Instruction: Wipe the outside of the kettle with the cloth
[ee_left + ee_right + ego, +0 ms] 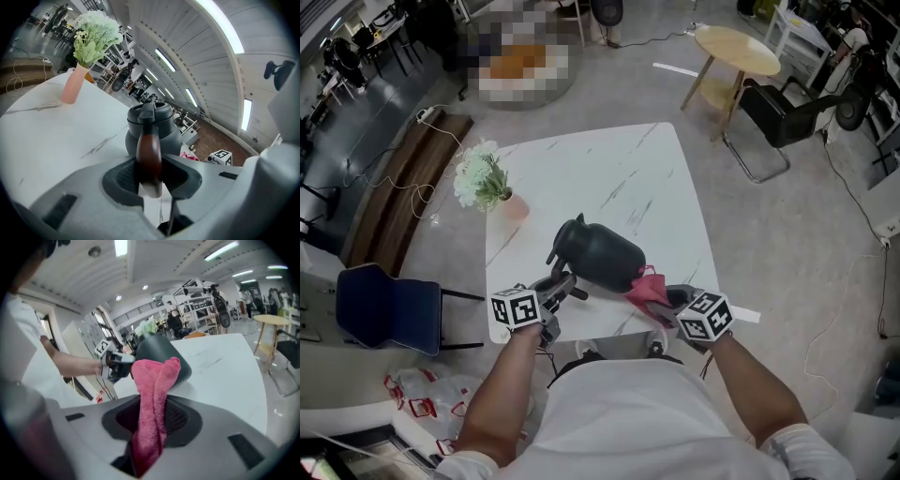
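Observation:
A dark grey kettle stands on the white marble table, near its front edge. My left gripper is shut on the kettle's brown handle, which runs between the pads in the left gripper view; the kettle body is just beyond my left gripper. My right gripper is shut on a pink cloth, at the kettle's lower right side. In the right gripper view the cloth sticks up out of the right gripper, its free end against the kettle.
A pink vase of white and green flowers stands at the table's left edge, also in the left gripper view. A blue chair is left of the table. A round wooden table and a black chair stand far right.

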Tool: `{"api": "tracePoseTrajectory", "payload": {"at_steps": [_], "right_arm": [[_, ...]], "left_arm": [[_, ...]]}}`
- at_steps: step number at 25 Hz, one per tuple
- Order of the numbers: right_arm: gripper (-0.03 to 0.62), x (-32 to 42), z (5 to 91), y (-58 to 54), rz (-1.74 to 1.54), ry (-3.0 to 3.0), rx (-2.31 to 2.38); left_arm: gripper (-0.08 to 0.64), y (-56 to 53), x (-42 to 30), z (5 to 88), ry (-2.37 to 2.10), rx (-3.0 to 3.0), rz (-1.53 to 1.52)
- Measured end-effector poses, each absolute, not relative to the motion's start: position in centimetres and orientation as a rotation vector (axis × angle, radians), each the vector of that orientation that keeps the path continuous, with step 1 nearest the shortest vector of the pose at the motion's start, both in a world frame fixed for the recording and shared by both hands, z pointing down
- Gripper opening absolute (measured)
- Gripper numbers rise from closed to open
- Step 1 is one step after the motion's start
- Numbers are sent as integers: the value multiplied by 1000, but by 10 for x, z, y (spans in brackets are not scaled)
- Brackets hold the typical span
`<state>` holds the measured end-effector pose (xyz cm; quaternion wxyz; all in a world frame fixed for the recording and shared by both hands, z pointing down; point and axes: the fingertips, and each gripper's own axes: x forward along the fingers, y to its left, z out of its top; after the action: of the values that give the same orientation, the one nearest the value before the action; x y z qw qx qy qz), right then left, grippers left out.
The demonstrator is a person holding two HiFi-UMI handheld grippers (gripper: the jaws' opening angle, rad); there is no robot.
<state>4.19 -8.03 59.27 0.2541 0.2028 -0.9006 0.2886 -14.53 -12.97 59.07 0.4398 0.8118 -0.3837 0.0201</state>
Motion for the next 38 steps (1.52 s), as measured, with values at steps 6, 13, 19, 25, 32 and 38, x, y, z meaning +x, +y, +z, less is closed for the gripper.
{"api": "tracePoseTrajectory", "payload": {"at_steps": [6,13,19,25,32,38], "right_arm": [[110,20,491,-127,986,-2734,760],[110,-43,455,-164,945,-2824,749],[110,-43,489,-164,1036,-2723,798],[109,-15,515,-171,1036,-2644,921],[109,15,559,-171,1132,-2523,1017],[109,46,595,-166,1247,-2430,1102]], "left_arm": [[110,-129,-143,586,-965,2051,67],[107,-130,-130,576,-956,2198,198],[106,-121,-120,573,-935,2280,281],[106,-121,-126,578,-936,2268,264],[106,-120,-131,579,-932,2265,258],[106,-118,-126,578,-925,2295,277]]}}
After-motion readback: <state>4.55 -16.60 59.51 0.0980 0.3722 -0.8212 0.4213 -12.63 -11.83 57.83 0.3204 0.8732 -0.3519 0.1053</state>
